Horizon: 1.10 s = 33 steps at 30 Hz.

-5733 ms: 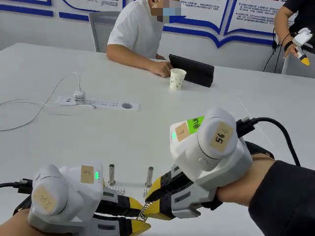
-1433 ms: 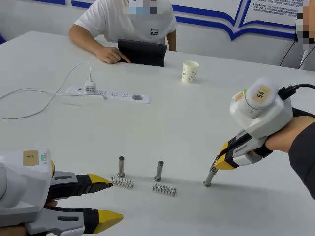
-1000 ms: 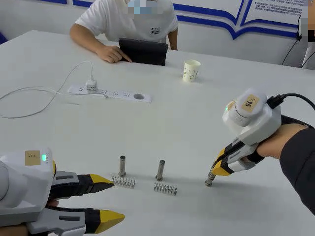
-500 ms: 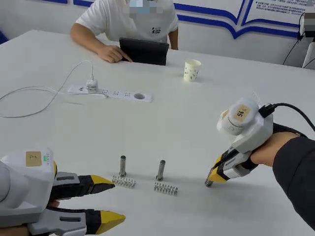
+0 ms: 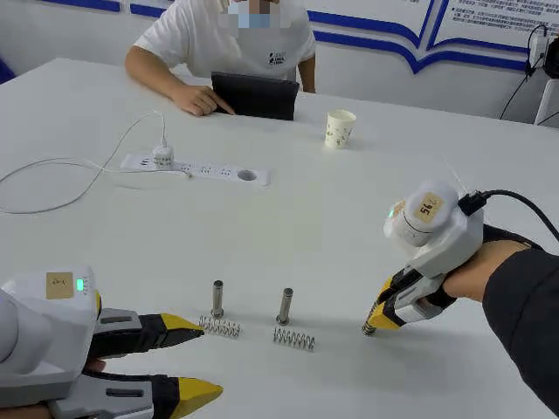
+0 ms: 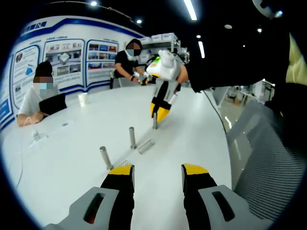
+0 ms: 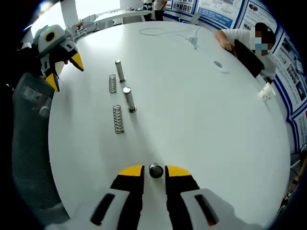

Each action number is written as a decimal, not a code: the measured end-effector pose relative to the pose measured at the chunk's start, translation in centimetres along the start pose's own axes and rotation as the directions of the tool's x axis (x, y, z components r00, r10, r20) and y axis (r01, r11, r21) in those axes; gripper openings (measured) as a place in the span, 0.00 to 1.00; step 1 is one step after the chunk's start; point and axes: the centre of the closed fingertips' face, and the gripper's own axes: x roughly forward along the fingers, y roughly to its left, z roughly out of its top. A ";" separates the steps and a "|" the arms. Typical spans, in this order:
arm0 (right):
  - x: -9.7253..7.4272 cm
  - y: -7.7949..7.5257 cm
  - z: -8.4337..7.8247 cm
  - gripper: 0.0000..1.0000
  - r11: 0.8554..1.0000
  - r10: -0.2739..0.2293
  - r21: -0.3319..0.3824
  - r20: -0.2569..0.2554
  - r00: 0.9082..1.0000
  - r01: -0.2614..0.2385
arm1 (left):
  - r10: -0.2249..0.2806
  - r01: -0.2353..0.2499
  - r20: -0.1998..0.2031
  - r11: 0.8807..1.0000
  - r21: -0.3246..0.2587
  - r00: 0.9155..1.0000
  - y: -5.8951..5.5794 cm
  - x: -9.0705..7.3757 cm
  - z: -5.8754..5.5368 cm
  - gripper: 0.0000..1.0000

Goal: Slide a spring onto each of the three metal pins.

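Note:
Three metal pins stand in a row on the white table (image 5: 288, 227): left pin (image 5: 217, 298), middle pin (image 5: 285, 305), right pin (image 5: 369, 328). My right gripper (image 5: 376, 319) is low over the right pin, and that pin's top (image 7: 155, 170) shows between its nearly closed jaws, which pinch the spring on it. Two loose springs lie flat, one (image 5: 218, 326) at the left pin's foot, the other (image 5: 293, 339) by the middle pin. My left gripper (image 5: 196, 360) is open beside the left spring, with nothing between its fingers (image 6: 122, 173).
A power strip (image 5: 196, 168) with a white cable lies at the back left. A paper cup (image 5: 338, 127) stands beyond the pins. A seated person rests a hand by a dark tablet (image 5: 255, 94) at the far edge.
My right gripper has moved down along the right pin, and the spring has gone down with it. The left gripper has stayed open in place.

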 end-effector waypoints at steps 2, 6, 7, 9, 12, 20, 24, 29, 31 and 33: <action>-0.2 0.1 0.2 0.20 1.000 -0.002 -0.003 0.007 1.000 0.002 | 0.001 -0.001 -0.001 1.000 0.001 1.000 0.0 0.0 0.0 0.40; -0.7 0.1 0.6 0.22 1.000 -0.016 -0.017 0.021 1.000 0.017 | 0.001 -0.001 -0.001 1.000 0.002 1.000 0.0 -0.1 0.1 0.40; -0.9 0.1 0.8 0.22 1.000 -0.019 -0.021 0.027 0.999 0.019 | 0.001 -0.001 0.000 1.000 0.003 1.000 -0.1 -0.1 0.1 0.40; -1.2 0.4 1.2 0.22 0.999 -0.023 -0.029 0.037 0.999 0.025 | 0.001 -0.001 0.001 1.000 0.003 1.000 -0.1 0.0 0.1 0.40; -1.4 0.8 1.9 0.22 0.999 -0.021 -0.046 0.049 0.999 0.023 | 0.001 -0.001 0.001 1.000 0.005 1.000 -0.1 0.0 0.2 0.40; -1.0 2.3 3.6 0.21 0.996 0.009 -0.087 0.068 0.998 -0.003 | 0.005 -0.005 0.001 1.000 0.007 1.000 -0.1 -0.2 0.2 0.40; -0.4 3.1 4.2 0.21 0.995 0.029 -0.102 0.067 0.997 -0.022 | 0.007 -0.007 0.003 1.000 0.006 1.000 0.0 -0.2 0.2 0.40; 0.7 4.3 4.7 0.20 0.992 0.060 -0.114 0.063 0.996 -0.052 | 0.007 -0.007 0.004 1.000 0.007 1.000 0.1 -0.2 0.2 0.40; 1.2 4.8 4.9 0.20 0.991 0.070 -0.120 0.059 0.996 -0.062 | 0.008 -0.008 0.005 1.000 0.006 1.000 0.1 -0.2 0.3 0.40; 1.6 5.1 5.1 0.20 0.990 0.081 -0.124 0.059 0.995 -0.073 | 0.008 -0.008 0.005 1.000 0.007 1.000 0.1 -0.2 0.3 0.40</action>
